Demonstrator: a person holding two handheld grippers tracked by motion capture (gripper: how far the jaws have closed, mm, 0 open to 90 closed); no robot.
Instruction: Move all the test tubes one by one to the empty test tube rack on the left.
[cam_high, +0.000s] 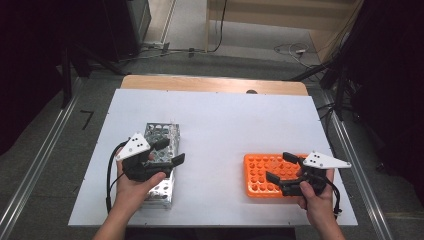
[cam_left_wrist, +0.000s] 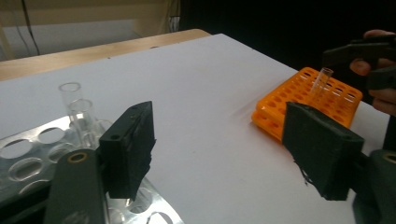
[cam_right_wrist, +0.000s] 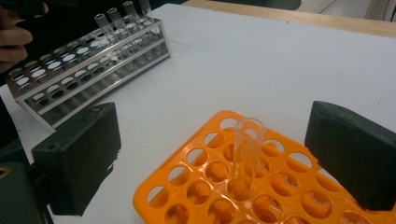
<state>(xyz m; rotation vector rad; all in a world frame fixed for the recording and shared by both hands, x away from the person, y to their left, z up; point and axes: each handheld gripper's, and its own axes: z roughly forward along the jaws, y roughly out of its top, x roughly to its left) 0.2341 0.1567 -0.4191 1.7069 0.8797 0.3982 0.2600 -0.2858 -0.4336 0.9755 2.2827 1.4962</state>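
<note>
Two racks sit on my white table, well apart from each other, one under each of my hands. The larger is the metal test tube rack on my left side, a steel frame with rows of round holes; my left hand is over its near half. At its far end a few clear glass tubes stand upright in a row of holes, seen best from the right gripper view. The smaller is the orange plastic rack on my right, flat on the table near the front edge, its far left corner closest to the table's middle.

My left gripper hovers above the metal rack with its jaws spread wide and nothing between them; in the left gripper view the jaws frame bare table and the orange rack beyond. My right gripper is over the right part of the orange rack, jaws likewise wide apart and holding nothing.

The smallest thing is the single test tube, clear and open-topped, standing upright in a hole of the orange rack. It stands between my right jaws without touching either one.
</note>
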